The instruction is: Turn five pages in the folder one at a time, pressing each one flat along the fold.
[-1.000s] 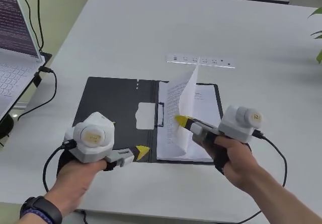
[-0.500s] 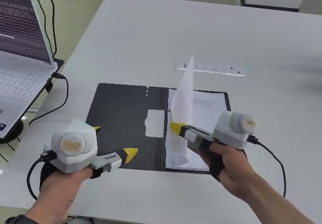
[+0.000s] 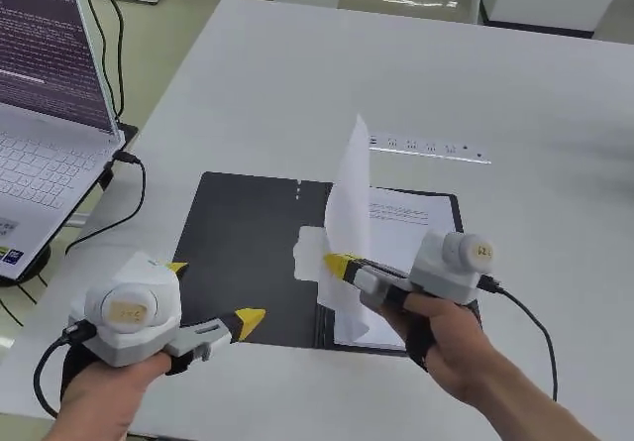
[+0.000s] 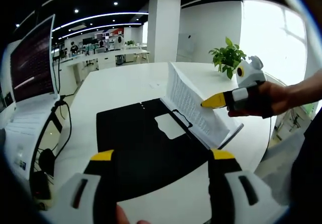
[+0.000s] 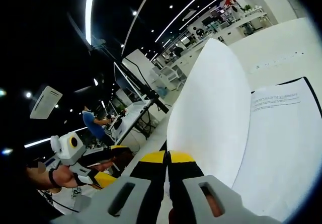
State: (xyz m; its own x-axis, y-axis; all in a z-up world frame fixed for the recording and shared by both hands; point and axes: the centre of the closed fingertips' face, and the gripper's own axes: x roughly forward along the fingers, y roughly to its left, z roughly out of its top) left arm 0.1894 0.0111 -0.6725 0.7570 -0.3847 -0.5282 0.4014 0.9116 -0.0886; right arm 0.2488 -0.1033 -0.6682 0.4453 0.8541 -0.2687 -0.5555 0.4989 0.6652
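Right tongs (image 3: pixel 338 263) pinch the page (image 3: pixel 349 193), it's standing on edge, long side along the spine of the open folder (image 3: pixel 248 243); left tongs (image 3: pixel 212 292) spread.

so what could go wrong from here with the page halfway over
1. The right tool pinches the upright white printed sheet at one spot on its lower edge; pulling on could crease or tear it near the fold.
2. The left tool is open near the front edge of the open black folder, apparently not pinning it, so the folder might slide on the white table.
3. Released now, the sheet may flop back.
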